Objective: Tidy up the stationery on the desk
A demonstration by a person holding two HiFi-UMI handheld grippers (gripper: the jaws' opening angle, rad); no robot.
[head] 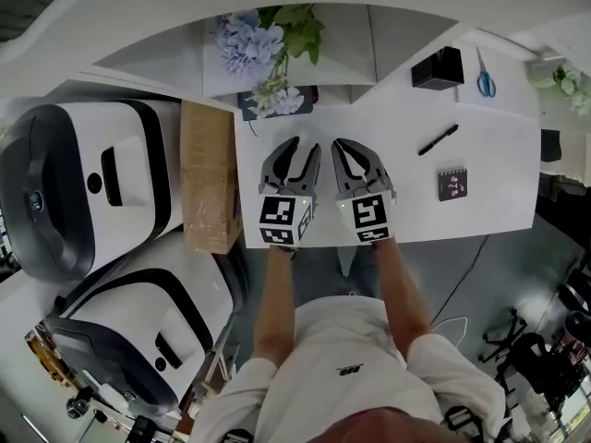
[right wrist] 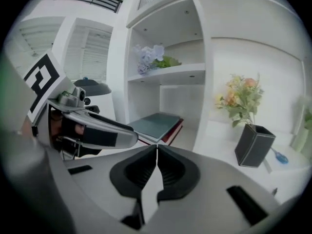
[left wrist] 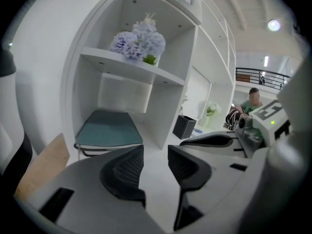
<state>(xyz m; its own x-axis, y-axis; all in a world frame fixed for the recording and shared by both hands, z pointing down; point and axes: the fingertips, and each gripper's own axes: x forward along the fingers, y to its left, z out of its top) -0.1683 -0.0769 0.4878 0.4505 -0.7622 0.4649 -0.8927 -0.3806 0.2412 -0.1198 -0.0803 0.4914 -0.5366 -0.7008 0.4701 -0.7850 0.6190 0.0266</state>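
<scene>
Here, both grippers are held side by side over the white desk (head: 480,210) at the centre of the head view, and nothing is held between the jaws of either. The left gripper (left wrist: 156,155) is seen with its jaws spread a little, a narrow strip of bare desk showing in the gap. The right gripper (right wrist: 156,152) is seen with its jaws pressed together, the tips touching.

The stationery is scattered to the right of the grippers, well apart from them. A black pen (head: 438,139) lies slanted at centre right, and a small dark pad (head: 452,184) lies just below it. A black pen holder (head: 438,67) stands at the upper right, and blue-handled scissors (head: 486,77) lie just to the right of the holder.

A bunch of pale purple flowers (head: 247,42) is seen at the top centre, on a shelf above a teal book (left wrist: 107,128) that lies flat in the lower compartment. A cardboard box (head: 210,173) is seen just beside the desk's left edge, and two large white and black machines (head: 83,183) fill the left of the frame.
</scene>
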